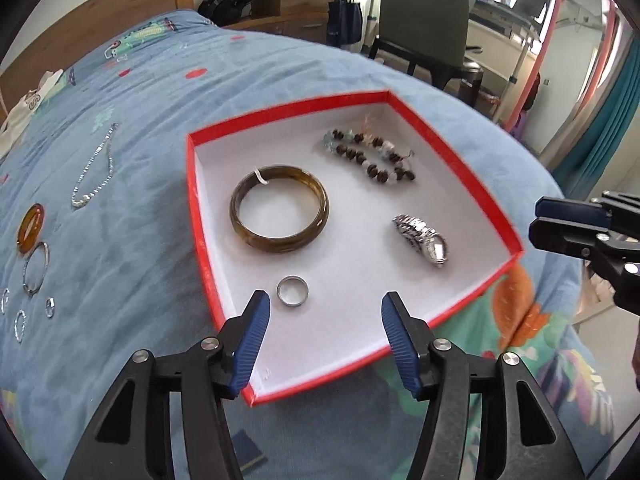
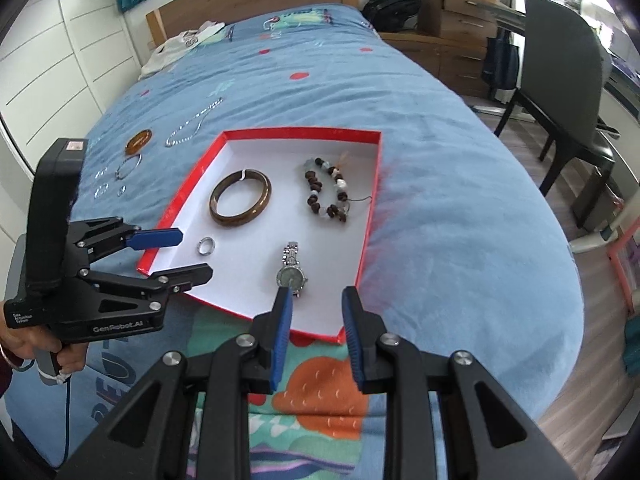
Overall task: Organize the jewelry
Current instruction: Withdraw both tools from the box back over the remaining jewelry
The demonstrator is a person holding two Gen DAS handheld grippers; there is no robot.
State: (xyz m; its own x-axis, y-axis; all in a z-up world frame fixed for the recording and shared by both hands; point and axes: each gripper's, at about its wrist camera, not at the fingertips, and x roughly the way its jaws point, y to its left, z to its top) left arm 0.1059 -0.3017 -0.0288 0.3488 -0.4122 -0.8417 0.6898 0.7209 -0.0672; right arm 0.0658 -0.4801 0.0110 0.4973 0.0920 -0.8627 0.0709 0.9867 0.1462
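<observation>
Four pieces in the red box [image 1: 452, 152] on the bed [image 1: 132, 184] — one brown bangle [image 1: 279, 208], one beaded bracelet [image 1: 370, 156], one watch [image 1: 422, 238], one silver ring [image 1: 293, 290]. Left gripper [image 1: 325, 306] parted, holding nothing, ring just ahead of its left finger. Right gripper [image 2: 316, 300] apart too and empty, watch just beyond its left finger. Well left of the fingers on the blanket — one chain necklace [image 1: 96, 168], one amber bangle [image 1: 30, 227], one thin silver bangle [image 1: 37, 267], and a few small silver pieces.

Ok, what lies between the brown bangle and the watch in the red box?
Nothing: only bare white box floor separates brown bangle and watch, clearest in left wrist view.
</observation>
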